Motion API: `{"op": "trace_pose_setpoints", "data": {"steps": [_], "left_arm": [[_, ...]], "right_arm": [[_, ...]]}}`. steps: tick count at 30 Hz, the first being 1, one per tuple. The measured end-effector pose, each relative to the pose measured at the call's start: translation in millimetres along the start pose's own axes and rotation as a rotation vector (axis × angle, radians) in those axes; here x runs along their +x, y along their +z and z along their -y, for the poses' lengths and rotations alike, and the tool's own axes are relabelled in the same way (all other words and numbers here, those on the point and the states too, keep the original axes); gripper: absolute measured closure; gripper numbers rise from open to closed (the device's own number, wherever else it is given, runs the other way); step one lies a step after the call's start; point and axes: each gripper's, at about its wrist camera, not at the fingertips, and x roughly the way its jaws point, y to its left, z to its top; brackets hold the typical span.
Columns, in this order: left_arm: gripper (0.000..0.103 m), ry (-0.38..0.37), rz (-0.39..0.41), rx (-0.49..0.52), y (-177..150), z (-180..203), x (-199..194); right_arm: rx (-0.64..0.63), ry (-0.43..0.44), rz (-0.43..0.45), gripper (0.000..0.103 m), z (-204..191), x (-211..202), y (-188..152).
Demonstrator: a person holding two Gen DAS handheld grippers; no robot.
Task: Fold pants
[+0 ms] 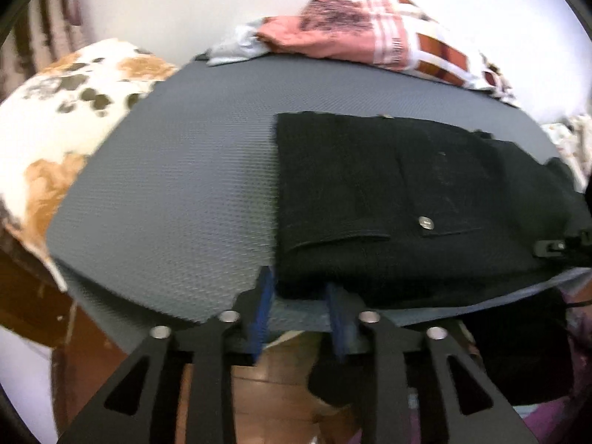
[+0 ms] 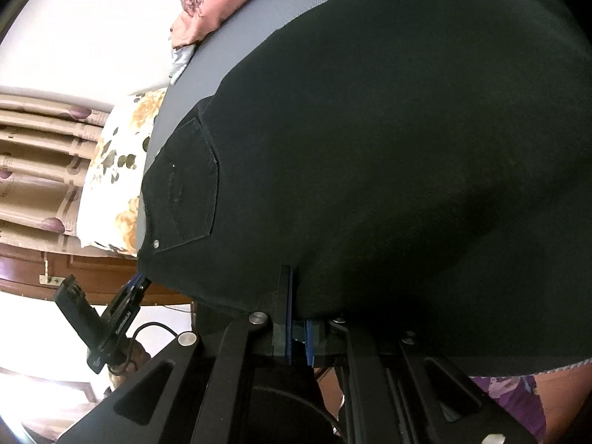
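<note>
Black pants [image 1: 388, 199] lie on a grey mat [image 1: 177, 185], waist end to the left with a back pocket and a metal rivet [image 1: 426, 222] showing. My left gripper [image 1: 301, 296] is open at the mat's near edge, its blue pads [image 1: 263, 307] just short of the pants' near left corner. In the right wrist view the pants [image 2: 388, 148] fill most of the frame. My right gripper [image 2: 299, 318] has its jaws nearly together at the pants' near edge, and cloth seems pinched between them. The left gripper [image 2: 138, 283] shows at the waist corner.
A pile of pink and checked clothes [image 1: 355, 33] lies at the mat's far edge. A floral pillow [image 1: 63, 118] lies to the left. The wooden floor [image 1: 281, 388] shows below the mat's near edge. A white wall is behind.
</note>
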Motion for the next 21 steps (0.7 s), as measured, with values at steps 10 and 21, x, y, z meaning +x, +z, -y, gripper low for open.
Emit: {"op": "trace_pose_setpoints", "data": {"steps": [10,21], "left_arm": [[0.038,0.083,0.232,0.006,29,0,-72],[0.044,-0.239,-0.081,0.168,19,100,30]], "right_arm": [[0.03,0.107,-0.016,0.093,12,5,5],[0.124,0.335,0.069,0.074,41,-11,11]]}}
